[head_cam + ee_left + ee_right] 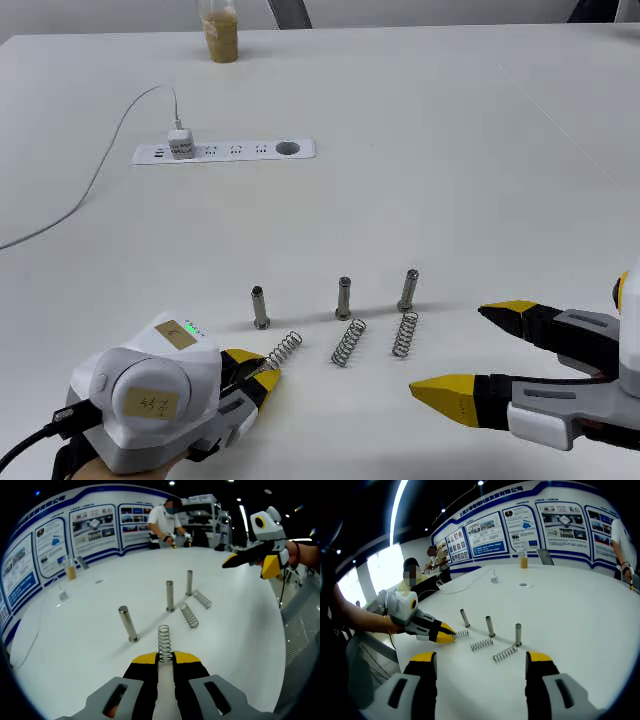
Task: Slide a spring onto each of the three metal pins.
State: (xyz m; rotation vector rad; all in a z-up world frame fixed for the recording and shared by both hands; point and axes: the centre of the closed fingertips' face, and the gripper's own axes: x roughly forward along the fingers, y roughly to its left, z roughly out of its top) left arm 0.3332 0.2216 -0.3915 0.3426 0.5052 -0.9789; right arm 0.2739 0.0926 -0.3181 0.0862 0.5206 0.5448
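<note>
Nearest, at 7 o'clock in the head view: left gripper [262, 368], fingers pinched shut on the near end of the left spring [286, 347]. Points that spring toward 1 o'clock, at the left pin [260, 307]; cannot tell whether its far end touches the tabletop [450, 150]. In the left gripper view, rises straight out from between the yellow tips, with the left pin [128, 623] just beyond at 11 o'clock.

At 4 o'clock in the head view: right gripper [446, 349], fingers spread wide, holding nothing, aimed toward 9 o'clock and apart from the springs.

Next out: middle spring [349, 341] and right spring [405, 334], flat on the tabletop, each just at 6 o'clock of its own pin. Behind them: middle pin [344, 298] and right pin [408, 289], upright and bare, in one row with the left pin.

Farther, at 11 o'clock: power strip [225, 151] with a charger [180, 141] plugged in, and a cable [100, 170] trailing off toward 9 o'clock.

Farthest, at 12 o'clock near the tabletop's far edge: cup [220, 30] of tan drink.
</note>
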